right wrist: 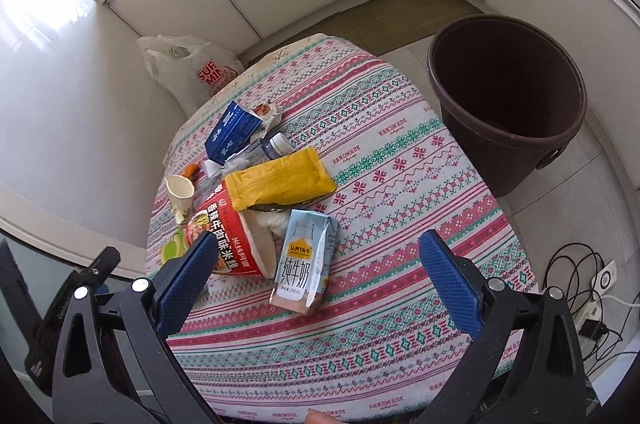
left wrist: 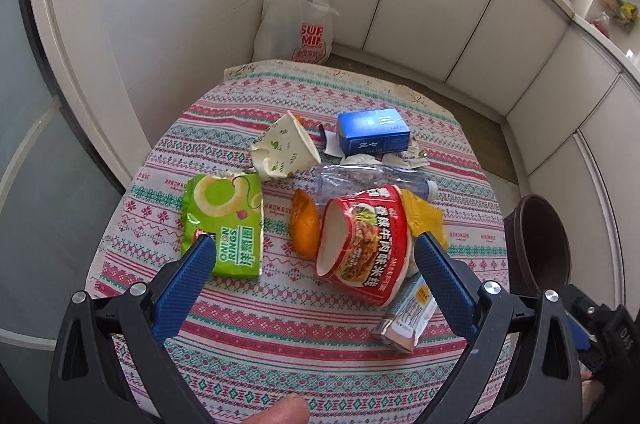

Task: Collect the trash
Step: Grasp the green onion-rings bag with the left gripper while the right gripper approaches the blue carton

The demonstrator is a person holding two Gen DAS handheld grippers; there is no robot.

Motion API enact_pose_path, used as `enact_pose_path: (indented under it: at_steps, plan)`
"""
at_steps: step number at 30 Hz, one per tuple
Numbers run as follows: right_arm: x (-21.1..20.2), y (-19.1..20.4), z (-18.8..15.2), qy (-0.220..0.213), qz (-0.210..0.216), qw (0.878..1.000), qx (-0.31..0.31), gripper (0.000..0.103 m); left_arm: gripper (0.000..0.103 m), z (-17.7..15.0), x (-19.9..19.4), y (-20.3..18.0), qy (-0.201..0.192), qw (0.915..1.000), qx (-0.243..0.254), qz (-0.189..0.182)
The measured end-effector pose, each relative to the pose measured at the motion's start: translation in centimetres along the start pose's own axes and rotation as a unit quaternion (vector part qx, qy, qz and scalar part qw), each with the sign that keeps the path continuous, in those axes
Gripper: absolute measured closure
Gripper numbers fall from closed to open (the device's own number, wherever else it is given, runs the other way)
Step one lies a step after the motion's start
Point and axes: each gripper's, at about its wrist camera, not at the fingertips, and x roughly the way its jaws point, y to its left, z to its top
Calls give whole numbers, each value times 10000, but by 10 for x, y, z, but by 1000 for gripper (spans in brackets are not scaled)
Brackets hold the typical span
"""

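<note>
We see woven cloth tablecloth (right wrist: 400, 159), matt, patterned. Green snack bag (left wrist: 224, 220) glossy crinkled film; yellow pouch (right wrist: 280, 179) smoother, slight sheen. We read red noodle cup (left wrist: 364, 240) as glossy printed paper; milk carton (right wrist: 306, 260) coated card. Clear bottle (left wrist: 360, 179) crumpled plastic. Brown bin (right wrist: 508, 95) matt plastic. Gripper pads (right wrist: 188, 276) blue, finely textured, on black matt frame.

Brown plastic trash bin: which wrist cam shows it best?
Right wrist view: the brown plastic trash bin shows whole, rim and dark inside, standing on the floor beside the table. The left wrist view catches only part of it at the right edge, behind the gripper's frame.
</note>
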Motion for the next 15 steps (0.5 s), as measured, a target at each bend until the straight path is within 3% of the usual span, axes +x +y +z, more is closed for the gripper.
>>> enact_pose_path:
  at_steps: [4, 7, 9, 12, 15]
  plan:
    - [-21, 10, 11, -81, 248, 9997, 28, 7, 7, 13, 13, 34, 377, 9987, -320, -86]
    - [-17, 18, 25, -84, 335, 9994, -19, 7, 7, 18, 43, 47, 803, 9967, -124, 57]
    - [-10, 18, 33, -217, 630, 9978, -35, 7, 7, 14, 72, 59, 1188, 9926, -111, 235]
    - [9, 11, 35, -252, 1127, 9933, -53, 7, 7, 6, 99, 80, 1313, 9902, -310, 359]
    - [42, 2, 32, 151, 1247, 9920, 150, 7, 7, 6, 114, 92, 1432, 9881, -475, 307]
